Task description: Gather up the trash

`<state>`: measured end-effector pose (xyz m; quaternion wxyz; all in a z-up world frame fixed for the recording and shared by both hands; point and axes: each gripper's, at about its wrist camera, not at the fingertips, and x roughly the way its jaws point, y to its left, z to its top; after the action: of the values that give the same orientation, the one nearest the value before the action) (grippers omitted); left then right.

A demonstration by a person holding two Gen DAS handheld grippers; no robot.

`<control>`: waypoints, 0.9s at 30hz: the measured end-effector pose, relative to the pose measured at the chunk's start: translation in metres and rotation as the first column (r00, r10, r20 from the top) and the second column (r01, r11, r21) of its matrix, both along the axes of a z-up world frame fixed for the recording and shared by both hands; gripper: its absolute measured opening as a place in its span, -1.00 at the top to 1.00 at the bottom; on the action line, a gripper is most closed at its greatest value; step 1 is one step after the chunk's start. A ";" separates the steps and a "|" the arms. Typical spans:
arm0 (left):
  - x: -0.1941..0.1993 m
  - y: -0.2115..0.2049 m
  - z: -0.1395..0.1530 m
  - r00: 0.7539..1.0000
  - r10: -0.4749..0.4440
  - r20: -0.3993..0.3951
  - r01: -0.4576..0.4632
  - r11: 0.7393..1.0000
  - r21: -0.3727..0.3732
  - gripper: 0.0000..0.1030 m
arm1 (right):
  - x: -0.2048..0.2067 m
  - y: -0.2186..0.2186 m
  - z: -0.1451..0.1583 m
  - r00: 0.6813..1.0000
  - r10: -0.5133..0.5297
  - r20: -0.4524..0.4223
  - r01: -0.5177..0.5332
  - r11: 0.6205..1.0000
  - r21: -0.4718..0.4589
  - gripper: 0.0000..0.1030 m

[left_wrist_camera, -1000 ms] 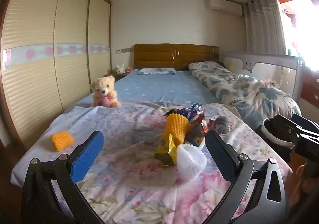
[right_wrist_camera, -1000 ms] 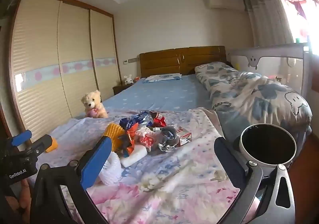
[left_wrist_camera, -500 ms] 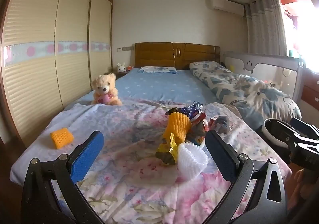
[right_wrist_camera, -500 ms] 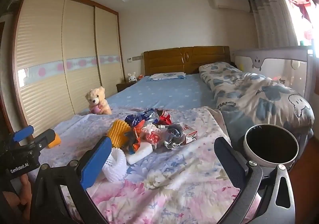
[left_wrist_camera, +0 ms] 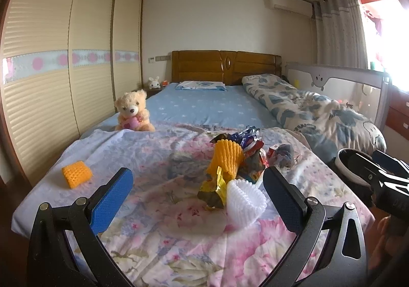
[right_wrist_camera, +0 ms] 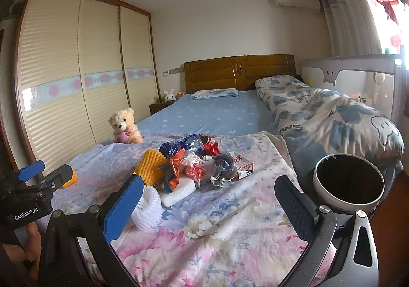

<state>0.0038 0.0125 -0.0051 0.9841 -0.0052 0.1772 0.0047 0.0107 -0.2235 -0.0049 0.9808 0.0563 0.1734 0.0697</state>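
Hovering over the floral sheet (left_wrist_camera: 158, 236), left gripper (left_wrist_camera: 196, 200) and right gripper (right_wrist_camera: 207, 206) both have fingers spread apart, empty. Trash pile (right_wrist_camera: 196, 167) lies mid-sheet, its long axis running from the white foam net (left_wrist_camera: 244, 206) toward the headboard (right_wrist_camera: 237, 72). Trash bin (right_wrist_camera: 349, 182) stands right of pile, mouth tilted toward camera. Lone orange foam piece (left_wrist_camera: 76, 177) sits well left of pile.

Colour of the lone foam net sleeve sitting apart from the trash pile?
Orange foam net sleeve, clearest in left wrist view.

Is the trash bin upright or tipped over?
Upright: the trash bin stands beside the bed's foot, its round mouth facing up. The inside looks dark; contents cannot be told.
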 end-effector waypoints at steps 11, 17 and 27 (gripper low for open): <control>0.001 0.001 -0.003 1.000 0.003 -0.011 -0.003 1.000 0.000 -1.00 | 0.001 0.002 -0.003 1.000 0.007 -0.002 -0.007 1.000 0.002 -1.00; 0.003 0.002 -0.003 1.000 0.000 -0.015 0.000 1.000 0.000 -1.00 | 0.002 0.004 -0.004 1.000 0.008 -0.004 -0.008 1.000 0.001 -1.00; 0.003 0.002 -0.003 1.000 0.001 -0.015 -0.001 1.000 0.000 -1.00 | 0.002 0.006 -0.005 1.000 0.014 -0.006 -0.014 1.000 0.004 -1.00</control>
<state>0.0067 0.0145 -0.0082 0.9828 -0.0052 0.1847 0.0053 0.0125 -0.2179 -0.0097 0.9796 0.0574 0.1769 0.0768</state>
